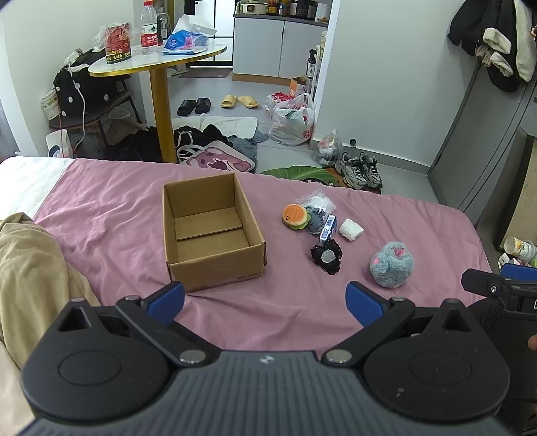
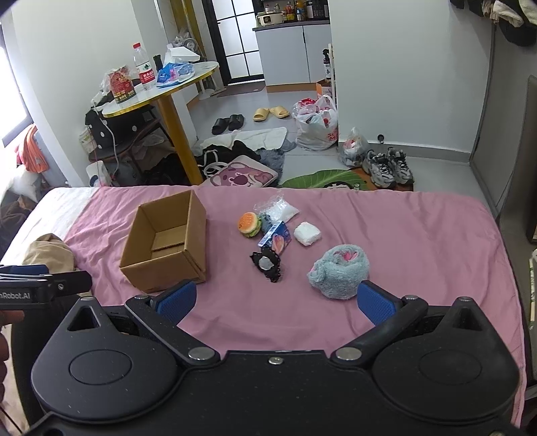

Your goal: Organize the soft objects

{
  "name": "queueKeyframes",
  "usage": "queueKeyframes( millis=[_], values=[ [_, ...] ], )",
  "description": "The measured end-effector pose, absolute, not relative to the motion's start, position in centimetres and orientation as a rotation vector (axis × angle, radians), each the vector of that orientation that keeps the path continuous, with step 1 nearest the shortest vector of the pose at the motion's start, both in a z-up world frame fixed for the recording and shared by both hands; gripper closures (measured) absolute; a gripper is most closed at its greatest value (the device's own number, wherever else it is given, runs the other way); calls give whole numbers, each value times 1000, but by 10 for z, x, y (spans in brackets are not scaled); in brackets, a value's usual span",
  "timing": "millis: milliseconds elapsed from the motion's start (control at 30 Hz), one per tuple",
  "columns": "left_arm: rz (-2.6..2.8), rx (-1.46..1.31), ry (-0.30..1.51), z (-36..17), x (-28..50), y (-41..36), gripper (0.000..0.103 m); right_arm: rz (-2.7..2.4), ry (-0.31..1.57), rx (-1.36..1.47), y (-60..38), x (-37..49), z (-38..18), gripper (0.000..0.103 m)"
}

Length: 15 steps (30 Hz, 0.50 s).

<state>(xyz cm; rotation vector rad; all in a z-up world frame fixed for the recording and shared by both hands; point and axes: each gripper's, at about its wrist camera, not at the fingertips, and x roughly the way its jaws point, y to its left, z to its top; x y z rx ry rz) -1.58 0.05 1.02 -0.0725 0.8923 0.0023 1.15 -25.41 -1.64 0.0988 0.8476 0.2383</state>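
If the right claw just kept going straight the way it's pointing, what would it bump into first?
Probably the pink sheet first, since the open right claw points down at bare bedding. The nearest object ahead is the black lacy pouch; the fluffy blue toy sits off by one finger. Depth is unclear.

round table point(image 1: 201, 57) holds a water bottle point(image 1: 148, 28); sneakers point(image 1: 360, 169) on floor

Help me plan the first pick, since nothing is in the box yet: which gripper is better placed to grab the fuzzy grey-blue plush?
The right gripper, probably. It is open, and the grey-blue plush lies just ahead by its right finger. The left gripper, also open, faces the cardboard box, with the plush off to its right.
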Motion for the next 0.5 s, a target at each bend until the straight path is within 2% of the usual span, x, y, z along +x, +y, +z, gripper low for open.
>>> queueKeyframes(
  millis=[500],
  values=[
    [-2,-71,891,11,-17,-2,1,223,847,98,-255,12,-18,0]
  ],
)
